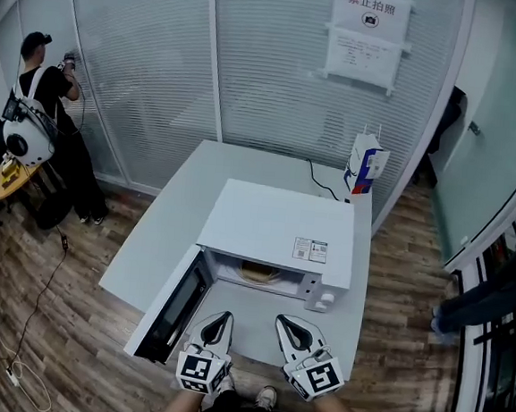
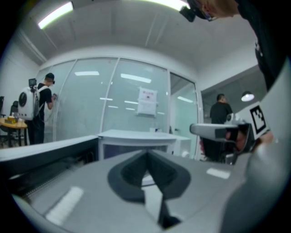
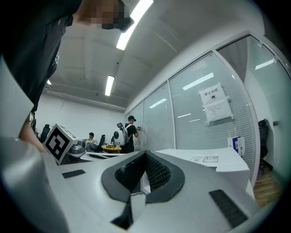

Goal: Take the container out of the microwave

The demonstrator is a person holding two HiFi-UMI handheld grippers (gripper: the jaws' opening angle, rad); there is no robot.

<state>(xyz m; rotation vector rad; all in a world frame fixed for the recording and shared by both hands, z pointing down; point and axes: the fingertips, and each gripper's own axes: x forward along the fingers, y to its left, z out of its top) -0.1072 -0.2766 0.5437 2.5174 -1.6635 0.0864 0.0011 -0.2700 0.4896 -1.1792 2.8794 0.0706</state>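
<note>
A white microwave (image 1: 278, 229) stands on a pale table (image 1: 172, 211) with its door (image 1: 175, 308) swung open to the left. Inside the cavity I see only part of a pale tan container (image 1: 257, 273). My left gripper (image 1: 221, 317) and right gripper (image 1: 286, 321) hang side by side in front of the opening, short of it, both shut and holding nothing. In the left gripper view the left gripper (image 2: 146, 153) points at the microwave (image 2: 136, 139), its pads together. The right gripper (image 3: 145, 154) also shows its pads together, with the microwave's top (image 3: 204, 159) to its right.
A blue and white carton (image 1: 366, 165) stands at the table's far right corner beside a black cable. A glass wall with a paper notice (image 1: 368, 31) lies behind. One person (image 1: 54, 129) stands at the far left, and another's sleeve (image 1: 483, 301) shows on the right. Cables (image 1: 33, 315) lie on the wooden floor.
</note>
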